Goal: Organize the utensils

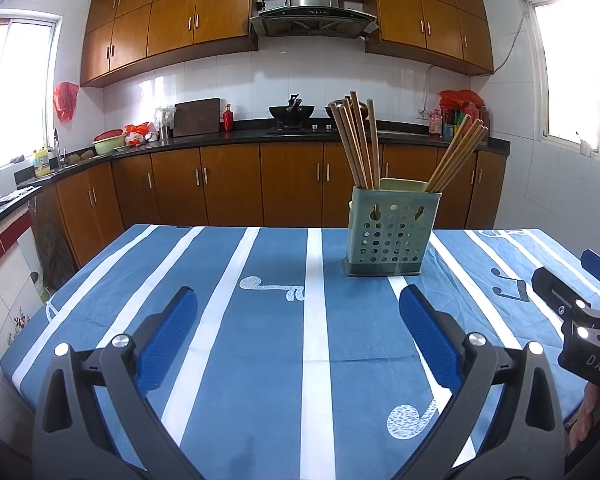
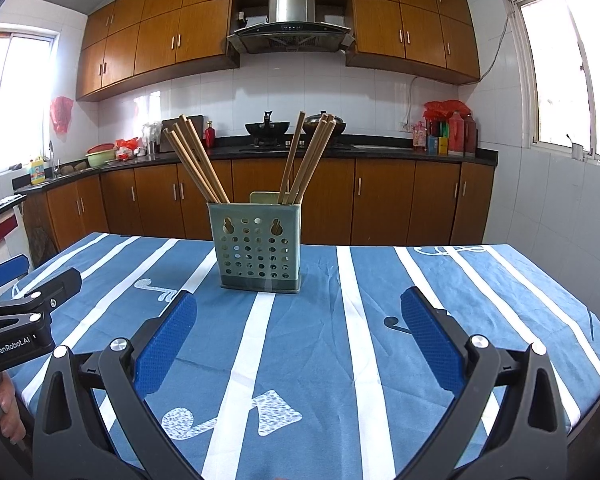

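Note:
A pale green perforated utensil holder (image 1: 388,232) (image 2: 256,248) stands on the blue striped tablecloth (image 1: 260,320) (image 2: 340,340). Several wooden chopsticks (image 1: 358,140) (image 2: 196,160) lean out of its left part, and a second bunch (image 1: 456,156) (image 2: 312,156) leans right. My left gripper (image 1: 298,300) is open over the cloth, short of the holder and a little to its left. My right gripper (image 2: 298,304) is also open, with the holder ahead and slightly left. Nothing lies between either pair of blue pads (image 1: 168,336) (image 2: 428,336).
The right gripper's body (image 1: 580,320) shows at the left view's right edge, and the left gripper's body (image 2: 16,320) with a hand (image 2: 8,412) at the right view's left edge. Beyond the table runs a kitchen counter (image 1: 300,136) with woks, bottles and wooden cabinets.

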{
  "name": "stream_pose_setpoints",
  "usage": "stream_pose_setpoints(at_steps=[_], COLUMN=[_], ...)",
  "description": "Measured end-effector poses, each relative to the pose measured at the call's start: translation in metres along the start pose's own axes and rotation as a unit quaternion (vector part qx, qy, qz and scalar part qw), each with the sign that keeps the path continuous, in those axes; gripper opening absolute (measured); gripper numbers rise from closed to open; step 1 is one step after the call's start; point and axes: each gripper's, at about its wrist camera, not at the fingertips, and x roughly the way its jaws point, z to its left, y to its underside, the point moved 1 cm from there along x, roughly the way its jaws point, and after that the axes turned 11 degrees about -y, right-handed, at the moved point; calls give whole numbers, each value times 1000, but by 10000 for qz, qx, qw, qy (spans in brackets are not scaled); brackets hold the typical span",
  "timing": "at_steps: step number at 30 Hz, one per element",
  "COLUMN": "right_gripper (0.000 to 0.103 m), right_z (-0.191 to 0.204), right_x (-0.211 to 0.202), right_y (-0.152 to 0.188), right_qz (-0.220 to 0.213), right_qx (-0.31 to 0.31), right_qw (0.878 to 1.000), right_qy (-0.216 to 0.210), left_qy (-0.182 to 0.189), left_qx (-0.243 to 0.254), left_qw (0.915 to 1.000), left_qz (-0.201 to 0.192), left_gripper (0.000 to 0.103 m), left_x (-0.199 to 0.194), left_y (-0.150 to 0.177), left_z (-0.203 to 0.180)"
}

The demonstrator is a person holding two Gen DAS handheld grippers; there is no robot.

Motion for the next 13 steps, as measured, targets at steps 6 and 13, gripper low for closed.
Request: stream_pose_setpoints(at_steps=[6,13], right_gripper=[101,101], right_z=[2,1], right_x=[1,1], right_y=[2,2], right_qz=[4,9], right_qx=[9,16], right_qw=[10000,10000], right_qy=[-8,-9], left_qy=[-25,-19], left_qx=[-27,-76], left_qw=[10000,10000], left_qz=[-14,13], left_gripper=[99,99], left_x=[1,1], left_y=[1,-1], left_z=[-2,0])
